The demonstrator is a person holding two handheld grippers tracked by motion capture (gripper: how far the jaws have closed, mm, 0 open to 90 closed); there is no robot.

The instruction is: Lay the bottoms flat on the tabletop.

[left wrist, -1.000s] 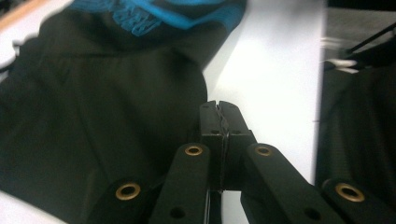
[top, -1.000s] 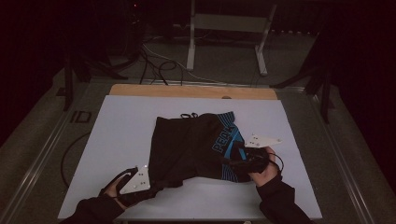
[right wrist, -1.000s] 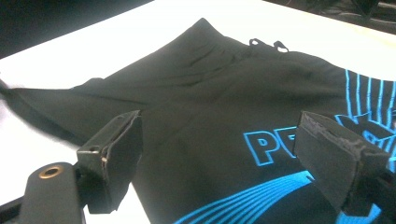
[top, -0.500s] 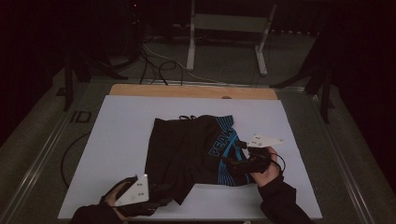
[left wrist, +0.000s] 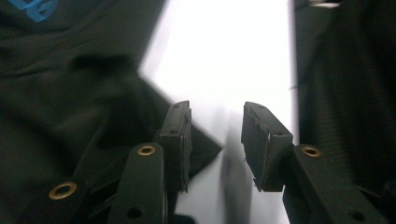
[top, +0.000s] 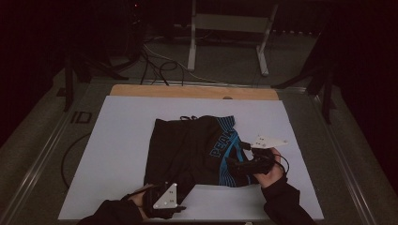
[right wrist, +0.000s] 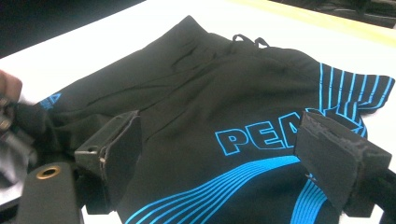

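Since a second ago, the left gripper (top: 180,207) has slid back along the near edge of the worktop (top: 117,140), off the hem of the black shorts (top: 187,150), while the right gripper (top: 232,166) has crept inward over the blue-striped side. Seen in the left gripper view, the left gripper's jaws stand a moderate gap apart with nothing between them; bare white worktop shows through the gap, and a pointed corner of dark fabric lies just beside the left-hand jaw. In the right gripper view, the right gripper's jaws are spread wide and hold nothing, poised over the blue "PEAK" lettering (right wrist: 261,133) and the curved blue stripes (right wrist: 224,191). The person's left hand (top: 145,199) sits at the near edge; the right hand (top: 270,166) rests at the right flank of the shorts. Laid flat near the centre of the worktop, the shorts have their drawstring (top: 188,117) at the far edge and a small blue logo (right wrist: 50,100) on the leg nearest the left gripper.
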